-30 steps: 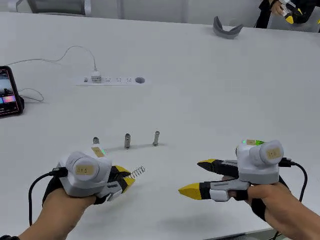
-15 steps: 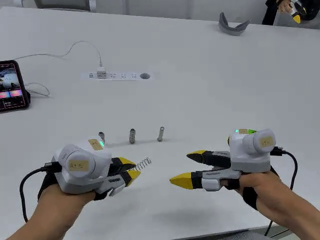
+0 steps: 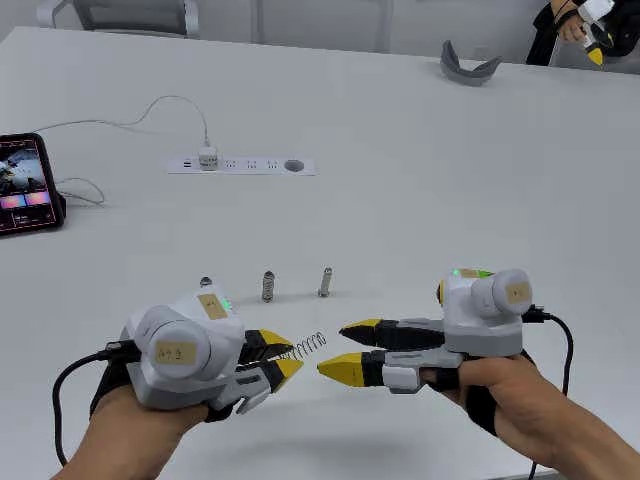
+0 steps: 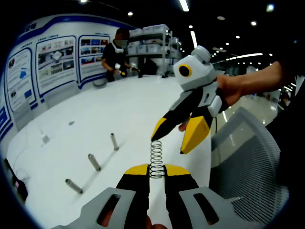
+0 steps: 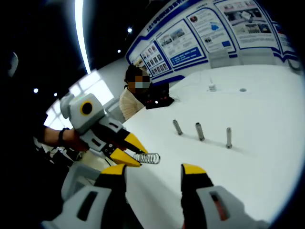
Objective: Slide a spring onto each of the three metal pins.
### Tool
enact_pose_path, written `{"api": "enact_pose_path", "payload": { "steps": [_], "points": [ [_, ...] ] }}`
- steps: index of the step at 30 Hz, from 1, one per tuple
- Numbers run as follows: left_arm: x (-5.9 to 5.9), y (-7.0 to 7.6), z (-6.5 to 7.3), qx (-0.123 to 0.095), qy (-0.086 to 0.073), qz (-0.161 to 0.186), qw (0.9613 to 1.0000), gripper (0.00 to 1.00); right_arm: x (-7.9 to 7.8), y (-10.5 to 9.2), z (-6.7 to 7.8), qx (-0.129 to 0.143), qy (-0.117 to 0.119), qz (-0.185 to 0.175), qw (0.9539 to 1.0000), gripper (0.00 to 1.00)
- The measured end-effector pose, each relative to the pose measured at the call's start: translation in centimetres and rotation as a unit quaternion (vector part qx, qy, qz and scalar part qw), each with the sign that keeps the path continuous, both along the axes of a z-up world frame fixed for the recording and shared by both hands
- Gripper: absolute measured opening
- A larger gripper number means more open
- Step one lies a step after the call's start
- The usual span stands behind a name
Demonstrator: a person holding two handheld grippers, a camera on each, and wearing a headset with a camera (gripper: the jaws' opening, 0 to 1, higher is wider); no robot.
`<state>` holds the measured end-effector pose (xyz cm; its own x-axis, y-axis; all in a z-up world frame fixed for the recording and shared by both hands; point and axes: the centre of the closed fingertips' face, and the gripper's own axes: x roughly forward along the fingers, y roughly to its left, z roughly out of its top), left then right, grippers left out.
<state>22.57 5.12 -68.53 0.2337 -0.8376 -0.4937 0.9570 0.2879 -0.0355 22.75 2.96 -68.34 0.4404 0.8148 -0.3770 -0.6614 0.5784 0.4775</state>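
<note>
- Far out to the left of the left gripper point(image 3: 288, 354), a phone point(image 3: 25, 185) with a lit screen lies on the white table point(image 3: 450, 200).
- The left gripper has its yellow-tipped jaws drawn in narrow, pinching one end of the spring point(image 4: 156, 155). The rest of the coil sticks straight out ahead of the tips, towards the other tool.
- Beyond the gap between the two grippers, three metal pins stand upright in a row, well apart from both sets of tips.
- The left pin point(image 3: 206, 283) shows just past the left gripper's white body.
- The middle pin point(image 3: 268, 286) looks ribbed, as if it carried a coil, though it is too small to be sure.
- The right pin point(image 3: 326, 282) looks smooth.
- Further out behind the pins, a white power strip point(image 3: 240, 165) lies flat with a plug in it.
- The right gripper point(image 3: 335, 348) faces the left one with its jaws spread wide and nothing between them.
- The spring's free end sits just beside the right gripper's upper yellow tip. Whether the two touch cannot be told.
- Far beyond the right gripper, a grey curved object point(image 3: 470, 65) rests near the table's far edge.
</note>
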Motion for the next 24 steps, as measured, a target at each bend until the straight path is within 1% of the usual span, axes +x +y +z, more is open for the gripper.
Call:
{"api": "enact_pose_path", "payload": {
  "steps": [4,5,7,8,10,11,12,15,17,19,22,24],
  "points": [
    [0.0,-0.4,0.4,-0.004,-0.002,-0.005,1.0000,0.11,-0.1,0.5,0.4,0.019,0.006,0.005,0.9998,0.36],
    [0.0,-0.6,0.4,-0.004,-0.003,-0.008,1.0000,0.11,-0.1,0.6,0.6,0.028,0.007,0.006,0.9996,0.32],
    [0.0,-0.7,0.4,-0.003,-0.004,-0.012,0.9999,0.11,0.0,0.7,0.9,0.039,0.005,0.004,0.9992,0.29],
    [-0.1,-0.8,0.4,-0.002,-0.004,-0.013,0.9999,0.11,0.1,0.7,1.0,0.045,0.007,0.003,0.9990,0.27],
    [0.0,-0.8,0.4,-0.001,-0.005,-0.016,0.9999,0.11,0.1,0.7,1.0,0.045,0.009,0.000,0.9990,0.27],
    [0.1,-0.9,0.3,-0.002,-0.003,-0.016,0.9999,0.11,0.2,0.6,1.1,0.046,0.008,-0.001,0.9989,0.26],
    [0.2,-0.9,0.2,-0.001,0.000,-0.016,0.9999,0.11,0.2,0.6,1.3,0.050,0.006,-0.003,0.9987,0.25],
    [0.2,-1.1,0.1,0.000,-0.001,-0.021,0.9998,0.11,0.4,0.4,2.1,0.068,0.005,-0.007,0.9977,0.21],
    [0.1,-1.3,0.2,0.001,-0.003,-0.025,0.9997,0.11,0.5,0.4,2.4,0.069,0.001,-0.005,0.9976,0.19],
    [0.1,-1.6,0.4,0.000,-0.005,-0.027,0.9996,0.11,0.6,0.4,2.4,0.062,0.001,-0.001,0.9981,0.18],
    [0.1,-2.0,0.4,0.000,-0.008,-0.034,0.9994,0.10,0.7,0.5,2.7,0.059,-0.003,0.005,0.9982,0.17],
    [0.1,-2.1,0.6,-0.001,-0.008,-0.037,0.9993,0.10,0.7,0.5,2.9,0.055,-0.008,0.009,0.9984,0.14]
  ]
}}
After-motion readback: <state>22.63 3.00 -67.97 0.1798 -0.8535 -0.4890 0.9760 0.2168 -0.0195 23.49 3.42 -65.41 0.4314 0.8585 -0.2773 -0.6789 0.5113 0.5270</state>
